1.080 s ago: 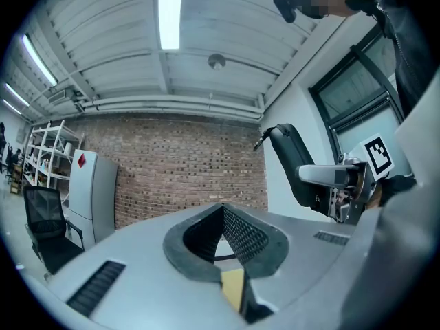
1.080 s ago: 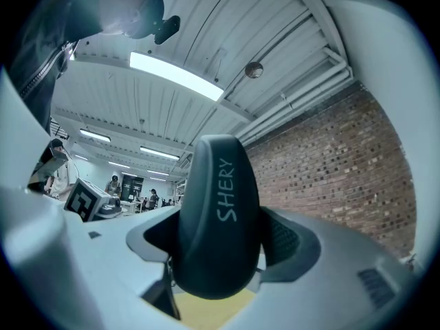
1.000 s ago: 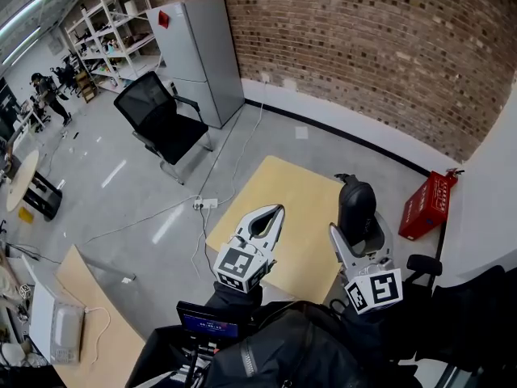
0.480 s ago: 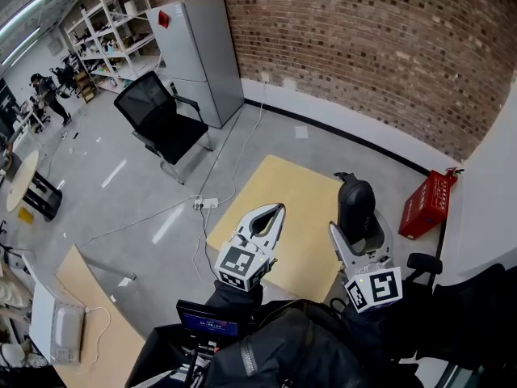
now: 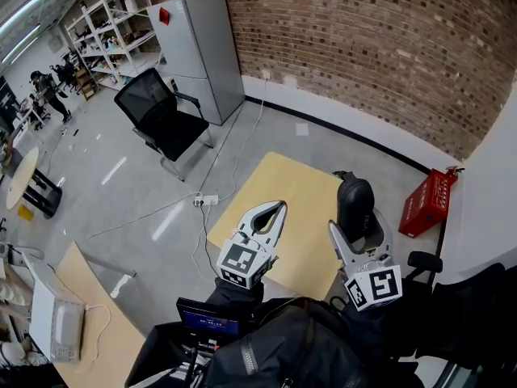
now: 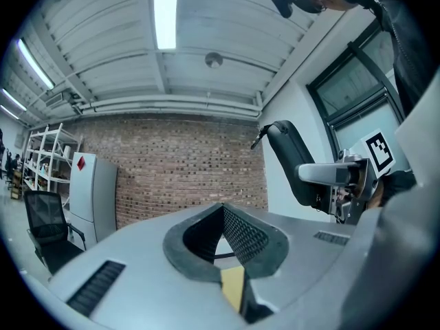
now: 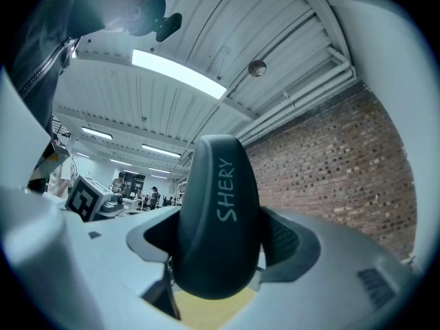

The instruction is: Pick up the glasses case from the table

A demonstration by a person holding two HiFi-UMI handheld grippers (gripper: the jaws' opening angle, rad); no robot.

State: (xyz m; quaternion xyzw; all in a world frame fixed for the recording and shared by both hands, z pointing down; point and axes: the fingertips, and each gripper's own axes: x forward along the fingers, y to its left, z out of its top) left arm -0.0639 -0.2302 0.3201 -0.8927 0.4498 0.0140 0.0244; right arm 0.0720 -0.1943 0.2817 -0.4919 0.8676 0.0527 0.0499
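A black glasses case (image 5: pixel 356 203) marked "SHERY" stands upright between the jaws of my right gripper (image 5: pixel 360 226), lifted above the right edge of the yellow table (image 5: pixel 300 186). In the right gripper view the glasses case (image 7: pixel 216 224) fills the gap between the two jaws, which are shut on it. My left gripper (image 5: pixel 270 213) hovers over the table's near left part, its jaws closed tip to tip with nothing held. In the left gripper view, the left gripper (image 6: pixel 223 234) shows only the table through the hollow between its pads.
A black office chair (image 5: pixel 160 119) and a grey fridge (image 5: pixel 198 51) stand on the floor beyond the table. A red crate (image 5: pixel 427 204) sits by the brick wall at right. A power strip (image 5: pixel 204 203) with cables lies left of the table. Another wooden table (image 5: pixel 90 323) is at lower left.
The left gripper has edged slightly up and forward. The right gripper still holds the case in the same place.
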